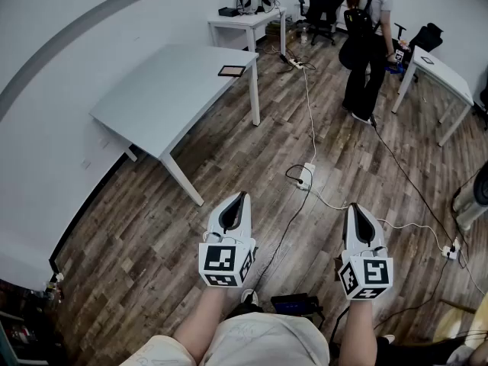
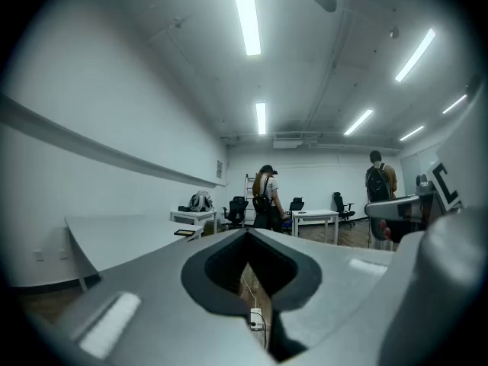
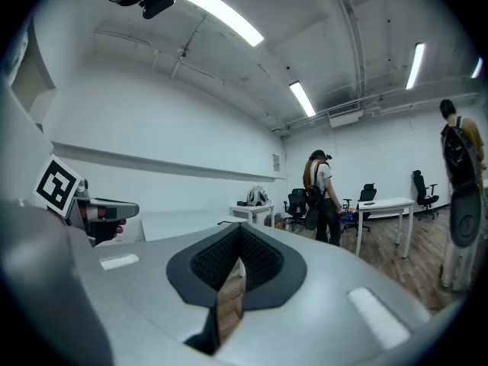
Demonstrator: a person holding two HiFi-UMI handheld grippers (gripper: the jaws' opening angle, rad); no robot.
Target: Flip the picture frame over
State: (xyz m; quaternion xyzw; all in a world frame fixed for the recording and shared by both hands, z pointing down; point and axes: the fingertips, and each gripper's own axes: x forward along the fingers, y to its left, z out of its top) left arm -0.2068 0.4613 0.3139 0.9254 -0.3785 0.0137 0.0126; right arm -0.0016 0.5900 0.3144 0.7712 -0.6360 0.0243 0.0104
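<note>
The left hand-held gripper and the right hand-held gripper are held side by side, level, out over the wooden floor, in front of the person who carries them. Neither is near any furniture.

In the left gripper view, the left hand-held gripper has its jaws brought together at the tips, with nothing between them. In the right gripper view, the right hand-held gripper also has its jaws together and is empty.

The picture frame lies flat on the grey worktop, close to the far corner. It is well apart from both hand-held grippers. From the left gripper view the picture frame shows as a small dark slab at the worktop's edge.

A white power strip lies on the floor between the worktop and the hand-held grippers, with cables trailing from it. Beyond the worktop stands a small white table, with an office chair near it. A person with a dark backpack stands at another white table on the right.
</note>
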